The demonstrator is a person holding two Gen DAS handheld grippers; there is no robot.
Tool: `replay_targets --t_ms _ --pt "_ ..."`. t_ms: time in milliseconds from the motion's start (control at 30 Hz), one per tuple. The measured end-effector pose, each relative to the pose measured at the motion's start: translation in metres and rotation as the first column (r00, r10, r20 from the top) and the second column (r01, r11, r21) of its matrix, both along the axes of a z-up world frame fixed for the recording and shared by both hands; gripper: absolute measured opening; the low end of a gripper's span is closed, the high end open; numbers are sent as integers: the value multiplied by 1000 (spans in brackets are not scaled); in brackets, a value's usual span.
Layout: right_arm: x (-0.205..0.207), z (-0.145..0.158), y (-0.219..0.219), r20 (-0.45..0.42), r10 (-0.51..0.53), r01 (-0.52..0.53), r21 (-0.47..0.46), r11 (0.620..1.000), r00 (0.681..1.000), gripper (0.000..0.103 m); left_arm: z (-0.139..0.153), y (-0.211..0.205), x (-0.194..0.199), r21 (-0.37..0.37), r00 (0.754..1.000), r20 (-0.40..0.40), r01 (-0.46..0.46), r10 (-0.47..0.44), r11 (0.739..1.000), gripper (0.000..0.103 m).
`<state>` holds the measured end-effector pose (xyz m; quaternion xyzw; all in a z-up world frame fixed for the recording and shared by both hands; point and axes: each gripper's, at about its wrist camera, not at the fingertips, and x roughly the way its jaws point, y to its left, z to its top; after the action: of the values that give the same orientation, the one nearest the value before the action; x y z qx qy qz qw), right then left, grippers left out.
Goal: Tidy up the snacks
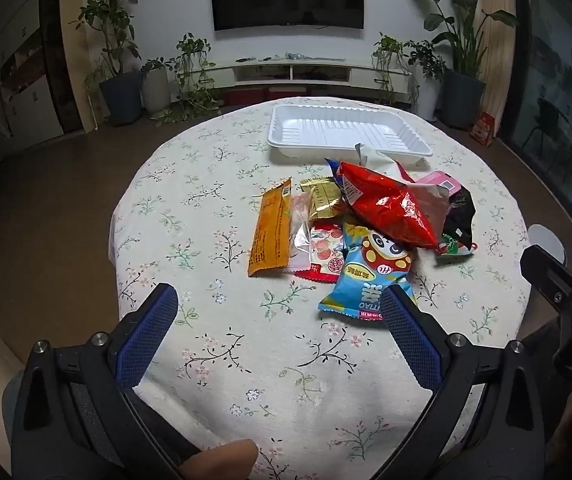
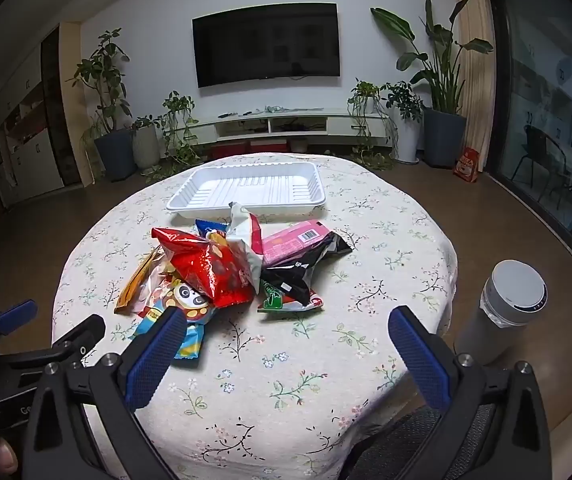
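Left wrist view: my left gripper [image 1: 280, 304] and my right gripper [image 2: 286, 324] both gape wide, holding nothing. The snack pile [image 1: 365, 224] lies at twelve o'clock, blocking the white tray [image 1: 286, 128] behind; a grey bottle [image 2: 501, 312] stands at three o'clock.

Wall-mounted television [image 2: 266, 43]; potted plants [image 2: 441, 92]

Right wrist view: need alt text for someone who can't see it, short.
A heap of snack packets, topped by a shiny red foil bag, lies mid-table on a floral tablecloth, with an empty white plastic tray just beyond it. The right gripper is open, blue-padded fingers spread near the heap, holding nothing. A grey cylindrical bottle stands off the table's right edge.
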<state>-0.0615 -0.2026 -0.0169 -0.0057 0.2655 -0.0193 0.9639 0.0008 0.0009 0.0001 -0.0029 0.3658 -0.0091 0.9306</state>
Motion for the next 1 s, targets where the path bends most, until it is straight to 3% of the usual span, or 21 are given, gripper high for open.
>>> replay_targets --t_ms 200,1000 --pt "-1 1 0 3 -1 1 -3 1000 1000 103 0 -4 0 41 1000 9 -13 12 999 103" --pt "-1 0 -1 1 0 0 -12 1000 1000 103 1 -1 -3 29 1000 9 -19 19 999 103"
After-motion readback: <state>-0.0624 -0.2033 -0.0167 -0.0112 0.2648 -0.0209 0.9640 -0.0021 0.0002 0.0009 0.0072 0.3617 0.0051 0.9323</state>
